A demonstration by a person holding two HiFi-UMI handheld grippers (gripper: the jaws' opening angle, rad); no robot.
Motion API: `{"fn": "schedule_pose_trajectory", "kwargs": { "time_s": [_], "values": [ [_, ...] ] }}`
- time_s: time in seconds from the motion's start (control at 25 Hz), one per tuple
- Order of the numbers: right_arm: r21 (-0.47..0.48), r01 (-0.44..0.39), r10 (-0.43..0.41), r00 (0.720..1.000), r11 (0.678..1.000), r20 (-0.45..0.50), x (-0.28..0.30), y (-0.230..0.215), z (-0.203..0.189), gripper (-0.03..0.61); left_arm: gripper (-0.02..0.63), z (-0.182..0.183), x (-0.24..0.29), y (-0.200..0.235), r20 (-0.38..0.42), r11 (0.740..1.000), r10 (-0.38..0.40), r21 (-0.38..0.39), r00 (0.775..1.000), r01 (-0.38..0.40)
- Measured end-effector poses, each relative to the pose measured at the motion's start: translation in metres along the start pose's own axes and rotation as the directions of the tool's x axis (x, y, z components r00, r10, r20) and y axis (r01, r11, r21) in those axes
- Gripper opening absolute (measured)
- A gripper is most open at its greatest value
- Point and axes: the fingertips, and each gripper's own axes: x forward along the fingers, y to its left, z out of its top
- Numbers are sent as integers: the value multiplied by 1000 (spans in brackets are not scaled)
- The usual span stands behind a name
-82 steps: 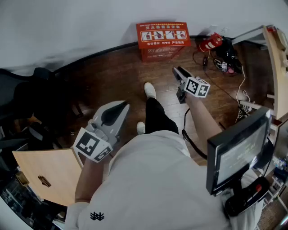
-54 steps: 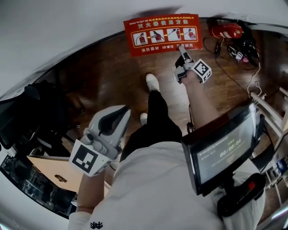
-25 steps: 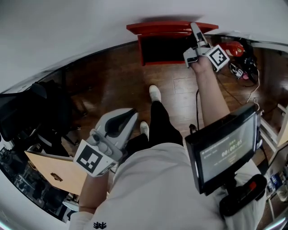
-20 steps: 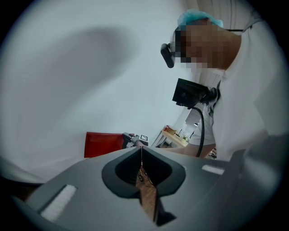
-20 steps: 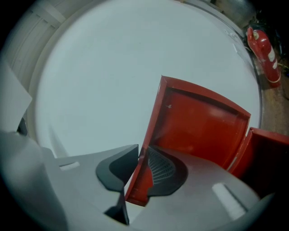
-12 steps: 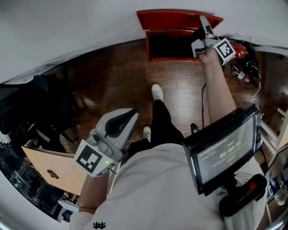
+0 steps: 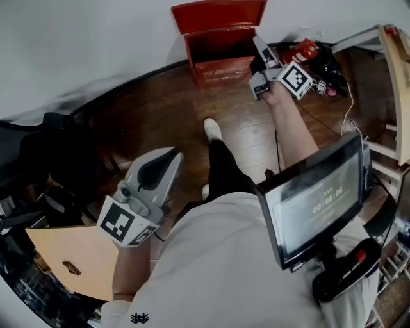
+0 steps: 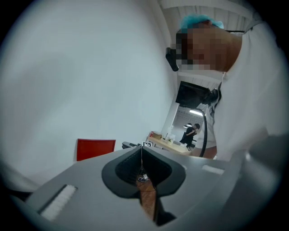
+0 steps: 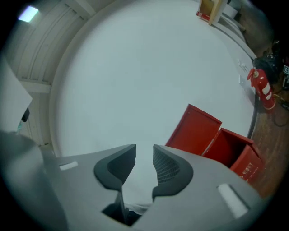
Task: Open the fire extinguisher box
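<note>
The red fire extinguisher box [image 7: 221, 59] stands on the wood floor against the white wall. Its lid [image 7: 219, 13] is raised and leans back on the wall, so the dark inside shows. My right gripper [image 7: 257, 43] hangs just right of the box's front corner, clear of the lid. Its jaws are closing with nothing between them. In the right gripper view [image 9: 144, 152] the box [image 9: 237, 153] and its lid [image 9: 194, 131] lie off to the right. My left gripper [image 7: 168, 155] stays shut and empty by the person's left side, far from the box; the lid [image 8: 95, 149] shows beyond it.
A red fire extinguisher [image 7: 302, 52] lies on the floor right of the box among black cables [image 7: 330, 77]. A screen [image 7: 315, 200] hangs at the person's chest. A wooden board [image 7: 61, 253] and dark chairs [image 7: 45, 144] are at the left, a wooden shelf frame [image 7: 396, 83] at the right.
The right gripper swung the box's lid up from closed to fully open, then let go and drew back to the right. The left gripper stayed put.
</note>
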Motion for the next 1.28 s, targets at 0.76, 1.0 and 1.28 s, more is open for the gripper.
{"fn": "schedule_pose_trajectory", "kwargs": {
  "time_s": [0.76,1.0,1.28],
  "values": [
    [-76,-21,22,1000,997,12,-354,251,-110,86,5,-83,-157,-184,12,988,-144,65,989,143],
    [-208,-76,61,995,975,-77,-427,296,-126,86,5,-99,-147,-250,17,978,-181,108,983,179],
    [-338,-105,53,986,935,-158,-537,319,-123,87,5,-135,-121,-356,2,959,-240,155,971,237]
  ]
}}
